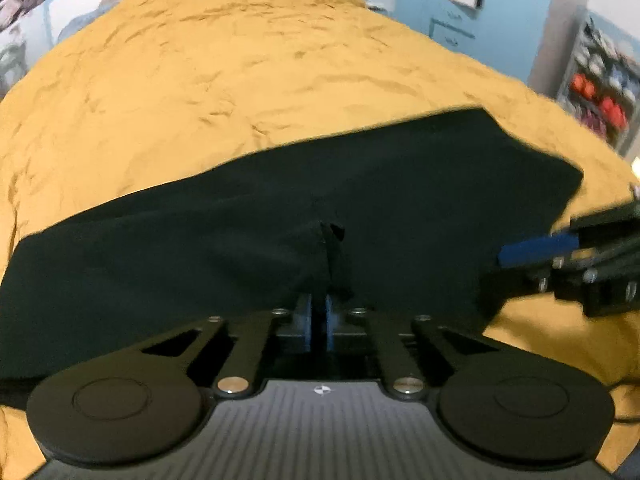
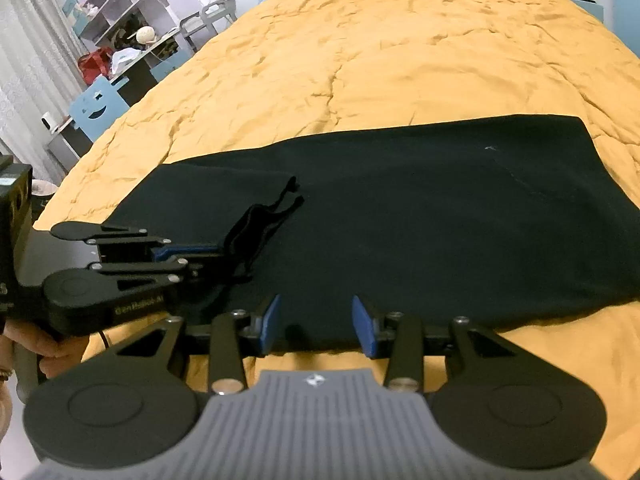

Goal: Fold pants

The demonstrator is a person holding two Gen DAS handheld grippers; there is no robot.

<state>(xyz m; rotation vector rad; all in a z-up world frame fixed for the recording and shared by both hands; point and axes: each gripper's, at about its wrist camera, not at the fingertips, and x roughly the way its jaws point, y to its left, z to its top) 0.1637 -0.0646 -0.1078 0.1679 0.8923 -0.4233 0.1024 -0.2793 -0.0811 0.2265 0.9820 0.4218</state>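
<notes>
We are working over a bed (image 2: 380,52) covered in a wrinkled mustard-yellow quilt that fills most of both views. Across the lower middle of each frame lie the black pants (image 2: 420,220), spread flat as one long dark band; they look already folded lengthwise, one leg over the other, though we judge that from the single neat rectangle and cannot see the layers. The cross folds that would shorten the band are still to do, so we put the task at roughly its middle.

At the left edge of the right wrist view, our left gripper (image 2: 200,254) is clamped on a bunched bit of the pants' near edge, where a drawstring (image 2: 290,196) trails out; in its own view the blue pads sit close together with cloth rising between them. Our right gripper (image 2: 316,322), at the bottom centre of its view, has its pads well apart, poised at the near hem and holding nothing. Shelves (image 2: 120,12) and a blue chair (image 2: 96,108) stand in the upper left background
</notes>
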